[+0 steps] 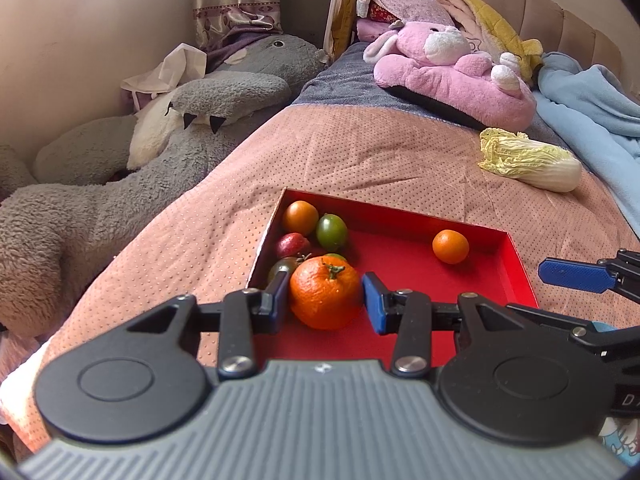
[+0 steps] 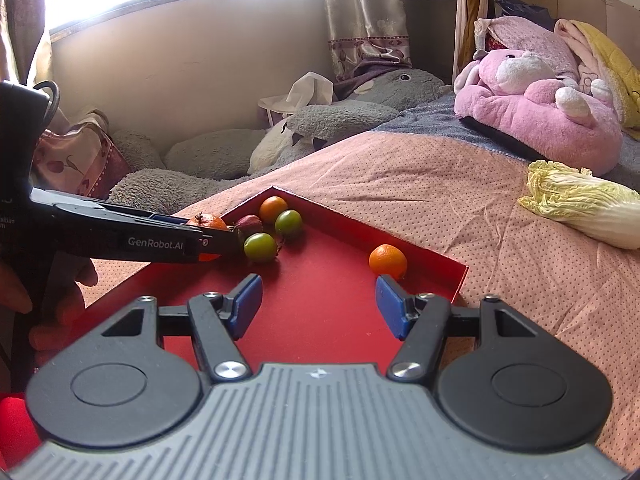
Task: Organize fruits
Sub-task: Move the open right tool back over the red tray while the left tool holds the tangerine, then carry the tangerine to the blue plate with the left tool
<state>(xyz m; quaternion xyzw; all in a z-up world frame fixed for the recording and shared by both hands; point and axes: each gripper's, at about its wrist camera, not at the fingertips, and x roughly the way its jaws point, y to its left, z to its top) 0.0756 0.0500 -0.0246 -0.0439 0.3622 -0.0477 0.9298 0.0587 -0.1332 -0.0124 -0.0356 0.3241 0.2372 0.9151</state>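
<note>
Tangerine point(image 1: 325, 297) pinched between left tool point(image 1: 325, 300) pads over red tray's point(image 1: 516, 256) near-left corner beside fruit cluster point(image 1: 308, 232); right tool point(image 2: 319, 306) wide, empty, nearer lone orange point(image 2: 387, 261) just ahead-right.

Black linkage arms with silver screws carry blue ribbed pads on the left gripper point(image 1: 326, 300) and right gripper point(image 2: 319, 306); ridged grey housings, white "GenRobot.AI" lettering.

We count three orange fruits: one large stemmed orange point(image 1: 325, 297) and two small ones point(image 1: 300, 217) point(image 1: 450, 246). We see two green fruits point(image 2: 260, 246) point(image 2: 288, 223), one dark red fruit point(image 1: 292, 244), one red tray point(image 1: 516, 264), one napa cabbage point(image 1: 528, 160), and two plush toys point(image 1: 448, 68) point(image 1: 224, 92).
</note>
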